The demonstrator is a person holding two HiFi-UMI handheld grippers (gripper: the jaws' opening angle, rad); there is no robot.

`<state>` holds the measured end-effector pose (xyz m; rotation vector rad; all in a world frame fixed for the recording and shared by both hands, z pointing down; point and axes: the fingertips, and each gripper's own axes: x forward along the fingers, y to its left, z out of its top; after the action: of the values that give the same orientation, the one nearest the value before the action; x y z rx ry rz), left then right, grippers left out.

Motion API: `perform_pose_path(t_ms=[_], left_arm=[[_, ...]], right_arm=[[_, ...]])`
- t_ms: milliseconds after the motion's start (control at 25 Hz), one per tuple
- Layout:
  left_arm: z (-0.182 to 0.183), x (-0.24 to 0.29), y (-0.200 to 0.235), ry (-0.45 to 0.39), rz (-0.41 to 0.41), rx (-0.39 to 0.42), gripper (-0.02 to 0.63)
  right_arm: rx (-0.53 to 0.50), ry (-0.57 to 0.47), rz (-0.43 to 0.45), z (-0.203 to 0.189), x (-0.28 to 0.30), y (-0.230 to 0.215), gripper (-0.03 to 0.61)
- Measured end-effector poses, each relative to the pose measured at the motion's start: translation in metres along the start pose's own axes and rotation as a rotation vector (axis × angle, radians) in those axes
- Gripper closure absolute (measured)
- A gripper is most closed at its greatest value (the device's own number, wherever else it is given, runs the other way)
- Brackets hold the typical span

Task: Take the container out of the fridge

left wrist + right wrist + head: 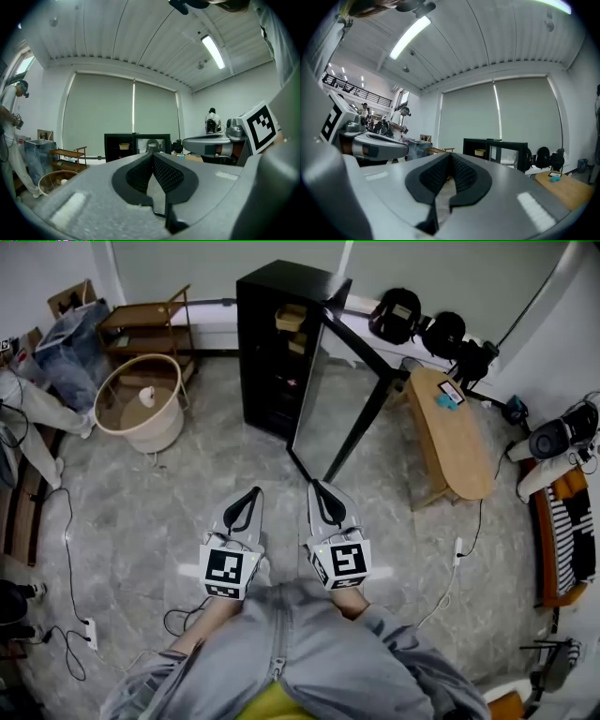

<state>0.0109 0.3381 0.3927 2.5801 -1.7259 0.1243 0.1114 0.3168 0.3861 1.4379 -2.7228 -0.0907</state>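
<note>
A small black fridge [274, 352] stands across the floor with its glass door [323, 395] swung open. A pale yellow container [290, 318] sits on its top shelf; the same container [123, 146] shows far off in the left gripper view and again [479, 152] in the right gripper view. My left gripper [254, 493] and right gripper [314, 487] hang side by side over the floor, well short of the fridge. Both are shut, tips together, with nothing between them.
A round beige basket [141, 404] and a wooden shelf rack [145, 329] stand left of the fridge. A low wooden table [455, 432] lies to its right, with dark bags [417, 324] behind it. Cables [70, 568] trail on the marble floor. A person [9, 131] stands at far left.
</note>
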Motion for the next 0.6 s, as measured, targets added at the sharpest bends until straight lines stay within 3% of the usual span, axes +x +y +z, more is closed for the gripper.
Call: perform_pose_path(t_ms=[600], left_arm=[[0.018,0.165,0.135,-0.019,-0.125,0.032,0.609]], right_arm=[[0.003,0.006,-0.083,0.002,0.203,-0.054,0.578]])
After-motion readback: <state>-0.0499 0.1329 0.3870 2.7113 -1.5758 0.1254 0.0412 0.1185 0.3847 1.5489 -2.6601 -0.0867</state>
